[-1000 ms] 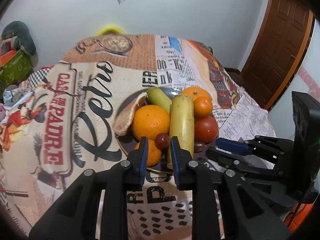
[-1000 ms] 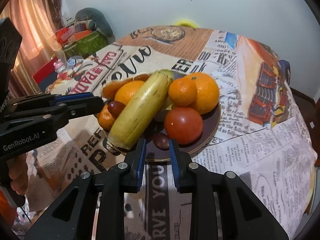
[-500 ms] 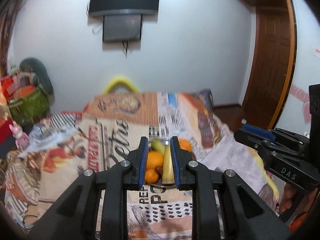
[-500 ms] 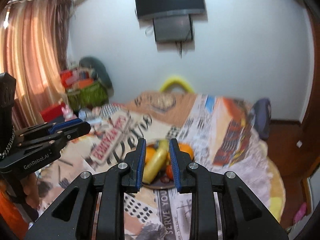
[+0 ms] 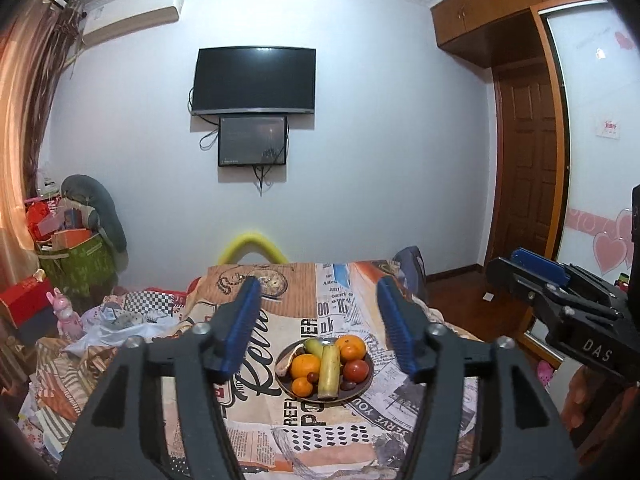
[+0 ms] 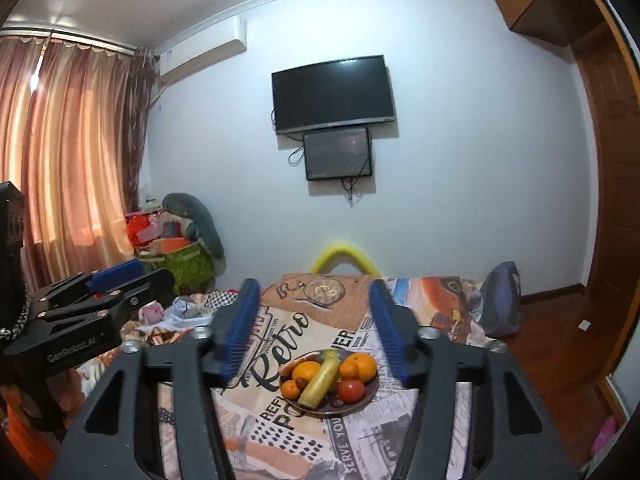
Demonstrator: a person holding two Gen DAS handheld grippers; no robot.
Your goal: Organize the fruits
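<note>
Both tongs [image 5: 318, 300] [image 6: 312, 300] rose, opening empty above plate [image 5: 362, 388].

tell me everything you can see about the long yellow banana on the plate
The banana is a long, thick, fairly straight fruit, pale yellow with a greenish tinge and a darker, blunt near end. It lies flat across the middle of the dark round plate, pointing from the near rim toward the far side. A large orange sits against one side and a red tomato against the other. It looks whole and unpeeled. Neither gripper touches it.
</note>
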